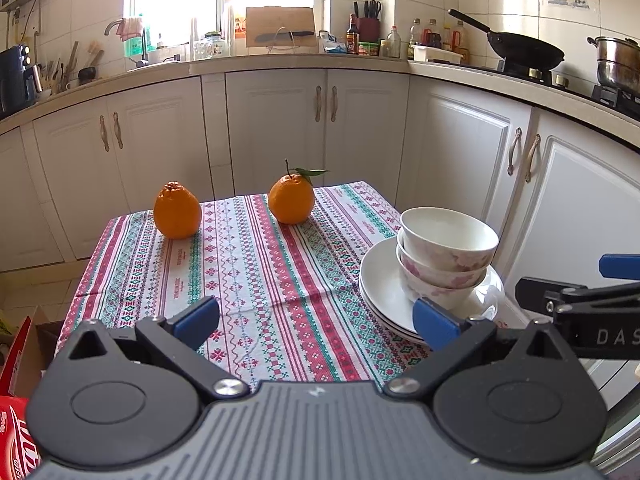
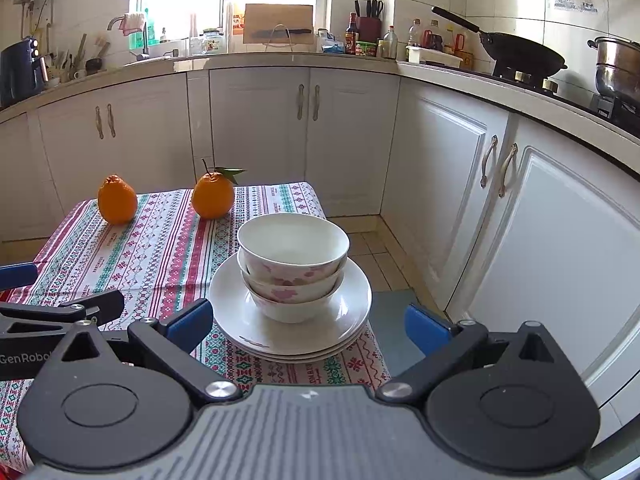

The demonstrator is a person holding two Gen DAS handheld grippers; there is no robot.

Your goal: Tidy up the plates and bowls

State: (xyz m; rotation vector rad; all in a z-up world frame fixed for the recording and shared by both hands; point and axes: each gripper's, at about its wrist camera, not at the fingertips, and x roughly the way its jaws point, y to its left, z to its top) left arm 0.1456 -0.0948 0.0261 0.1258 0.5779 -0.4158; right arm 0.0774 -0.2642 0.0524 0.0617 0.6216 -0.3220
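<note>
Three nested white bowls with pink flowers (image 2: 293,264) (image 1: 446,256) stand on a stack of white plates (image 2: 344,320) (image 1: 380,292) at the table's right front corner. My right gripper (image 2: 310,328) is open and empty, its blue fingertips either side of the plates' near rim, a little short of them. My left gripper (image 1: 316,322) is open and empty over the tablecloth, left of the stack. The right gripper's fingers (image 1: 560,292) show at the right edge of the left wrist view.
Two oranges (image 1: 177,211) (image 1: 291,199) sit at the far side of the patterned tablecloth (image 1: 260,272). White cabinets (image 2: 520,220) stand close on the right and behind. A red box (image 1: 16,432) lies at lower left beside the table.
</note>
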